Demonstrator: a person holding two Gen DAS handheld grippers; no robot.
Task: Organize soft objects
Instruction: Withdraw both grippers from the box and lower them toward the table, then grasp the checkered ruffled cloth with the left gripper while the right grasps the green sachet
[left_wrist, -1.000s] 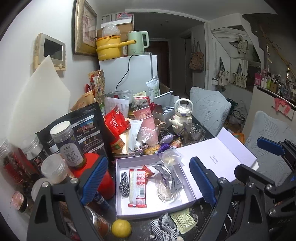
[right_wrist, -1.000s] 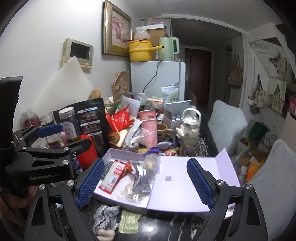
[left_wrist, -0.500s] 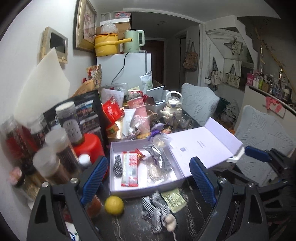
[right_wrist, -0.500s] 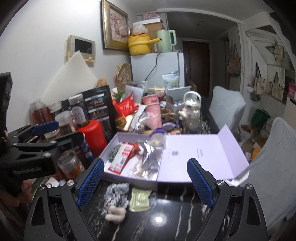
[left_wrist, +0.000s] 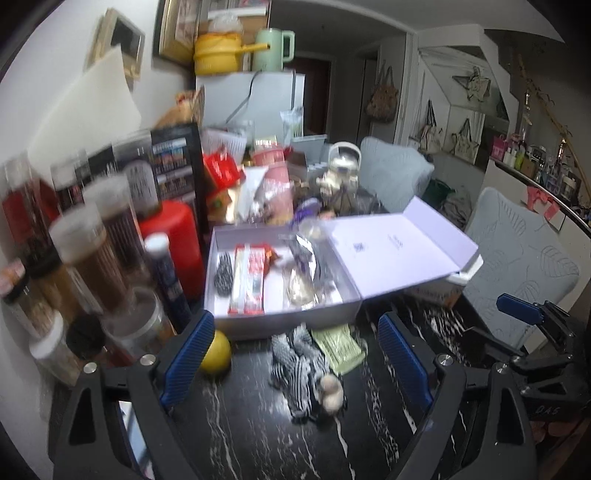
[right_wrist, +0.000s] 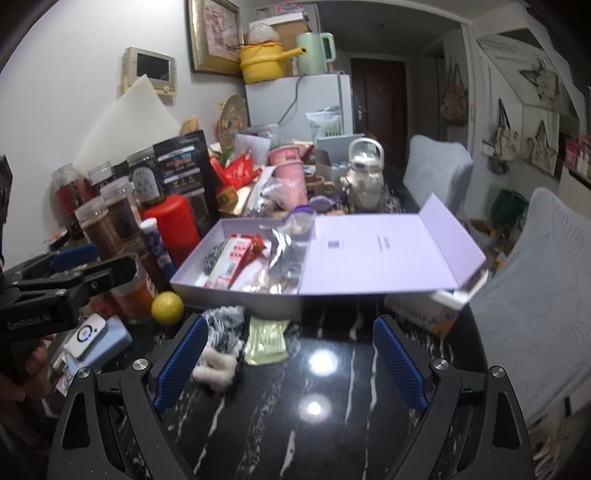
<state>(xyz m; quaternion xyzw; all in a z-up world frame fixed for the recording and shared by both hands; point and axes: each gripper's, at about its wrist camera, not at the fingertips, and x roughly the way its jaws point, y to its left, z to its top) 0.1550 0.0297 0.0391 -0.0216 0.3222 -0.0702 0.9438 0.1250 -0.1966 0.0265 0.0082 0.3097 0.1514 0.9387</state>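
Note:
A black-and-white checked cloth with a cream fluffy end (left_wrist: 303, 365) (right_wrist: 221, 338) lies on the dark marble table in front of an open lilac box (left_wrist: 284, 317) (right_wrist: 236, 291). A pale green packet (left_wrist: 338, 345) (right_wrist: 266, 341) lies beside the cloth. Inside the box are a second small checked piece (left_wrist: 223, 271), a red-and-white packet (left_wrist: 247, 280) (right_wrist: 231, 258) and silver foil bags (right_wrist: 284, 251). My left gripper (left_wrist: 295, 362) stands open, just above the cloth, holding nothing. My right gripper (right_wrist: 288, 365) is open over bare table, right of the cloth.
Jars (left_wrist: 88, 251), a red canister (left_wrist: 173, 229) and a yellow lemon (left_wrist: 216, 350) (right_wrist: 168, 307) crowd the left side. The box lid (right_wrist: 388, 251) lies open to the right. A blue-and-white gadget (right_wrist: 96, 338) sits front left. Cushioned chairs (right_wrist: 535, 295) stand right of the table.
Both grippers have dropped lower and tipped down toward the table. The cloth and green packet now sit between the left fingers; more bare marble shows in front. Jaws stay equally wide.

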